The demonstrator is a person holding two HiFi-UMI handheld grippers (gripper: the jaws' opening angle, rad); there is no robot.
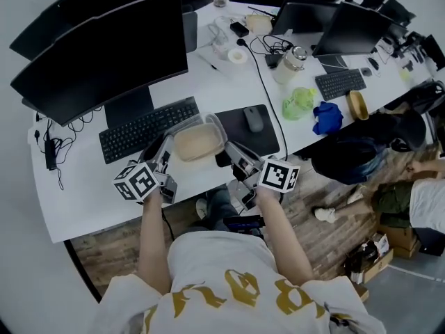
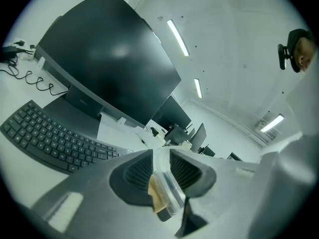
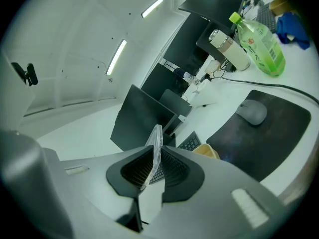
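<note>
Container hangs off the table, I judge, jaws of my left gripper and right gripper clamping its rim.

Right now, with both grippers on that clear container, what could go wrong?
1. The right gripper pinches only the thin clear lid edge. That edge looks flexible, so it may bend and slip out of the jaws.
2. The left gripper bites just the rim of the container. An uneven pull between the two grippers could tilt it and dump it toward the keyboard close by.
</note>
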